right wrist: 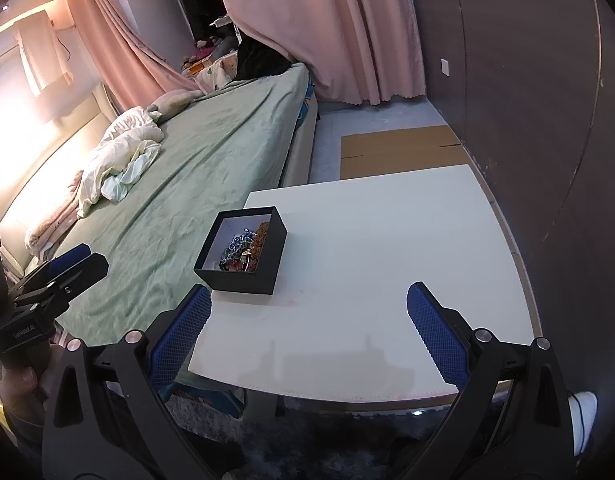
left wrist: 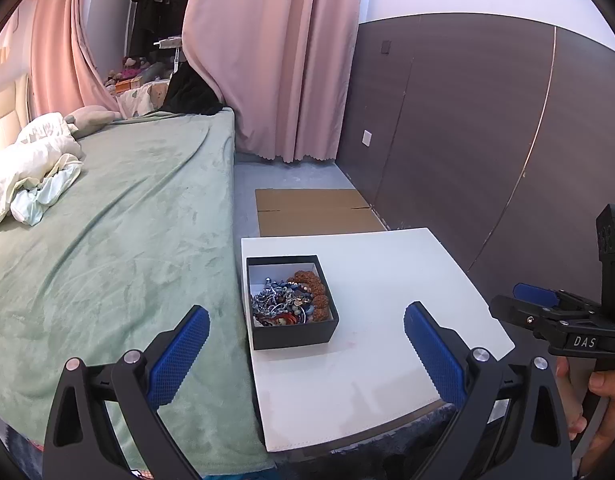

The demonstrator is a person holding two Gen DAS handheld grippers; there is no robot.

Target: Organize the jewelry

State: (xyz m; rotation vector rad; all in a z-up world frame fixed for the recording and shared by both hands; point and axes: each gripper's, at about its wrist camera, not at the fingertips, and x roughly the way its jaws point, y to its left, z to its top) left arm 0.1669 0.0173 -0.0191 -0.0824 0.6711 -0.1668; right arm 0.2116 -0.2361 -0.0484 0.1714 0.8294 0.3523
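A black box point(left wrist: 294, 334) with a white lining stands on the left side of a small white table point(left wrist: 387, 280). It holds a tangled heap of jewelry point(left wrist: 287, 300): silver chains, blue beads and a brown bead bracelet. My left gripper point(left wrist: 307, 340) is open, held above the table's near edge, with the box just ahead between its blue pads. In the right wrist view the black box point(right wrist: 263, 264) sits ahead to the left, the jewelry point(right wrist: 243, 250) inside it. My right gripper point(right wrist: 307, 324) is open and empty above the white table point(right wrist: 387, 248).
A bed with a green blanket point(left wrist: 127, 240) lies against the table's left side, crumpled white bedding point(left wrist: 27, 176) at its far end. Flat cardboard point(left wrist: 315, 210) lies on the floor beyond the table. A dark panelled wall point(left wrist: 487, 140) runs along the right, pink curtains point(left wrist: 275, 60) behind.
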